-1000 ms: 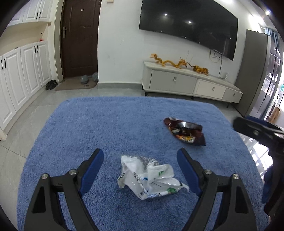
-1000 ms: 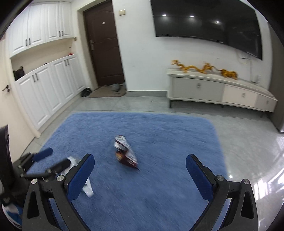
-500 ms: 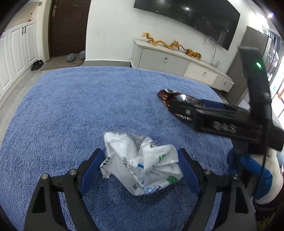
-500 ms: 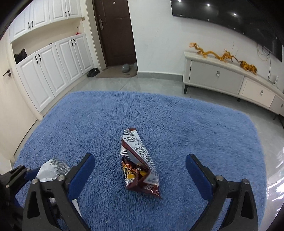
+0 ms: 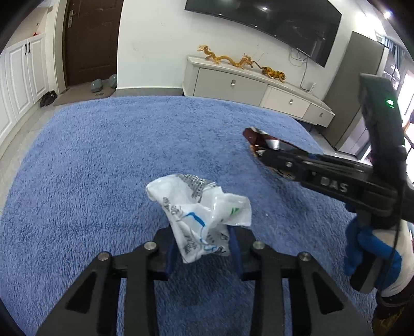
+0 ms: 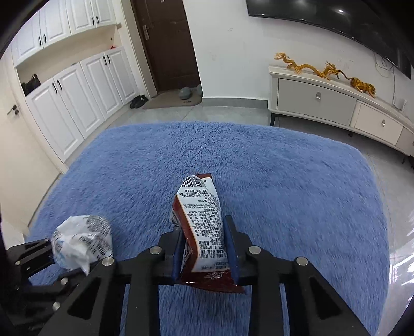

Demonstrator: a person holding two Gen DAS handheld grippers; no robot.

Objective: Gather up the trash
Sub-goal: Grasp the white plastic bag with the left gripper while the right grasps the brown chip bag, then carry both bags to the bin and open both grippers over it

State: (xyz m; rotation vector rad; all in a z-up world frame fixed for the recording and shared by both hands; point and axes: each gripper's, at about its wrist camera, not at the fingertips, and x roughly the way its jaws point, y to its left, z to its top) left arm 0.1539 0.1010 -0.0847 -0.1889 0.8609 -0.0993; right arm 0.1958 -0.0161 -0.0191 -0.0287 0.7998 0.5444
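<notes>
My left gripper (image 5: 203, 252) is shut on a crumpled white plastic wrapper (image 5: 200, 212) and holds it above the blue rug (image 5: 103, 168). The wrapper also shows at the lower left of the right wrist view (image 6: 81, 241). My right gripper (image 6: 203, 248) is shut on a brown snack bag (image 6: 203, 224) with a white printed back, held over the rug (image 6: 284, 193). In the left wrist view the brown bag's tip (image 5: 261, 142) sticks out beyond the right gripper's fingers (image 5: 287, 162).
A white TV cabinet (image 6: 323, 100) with gold dragon figures stands against the far wall under a black TV (image 5: 271, 23). White cupboards (image 6: 64, 103) line the left wall beside a dark door (image 6: 165, 44). Shoes (image 6: 138, 101) lie on the tile floor.
Both grippers have closed: the left on the white wrapper, the right on the brown bag. Both pieces now sit up between the fingers, off the rug.
</notes>
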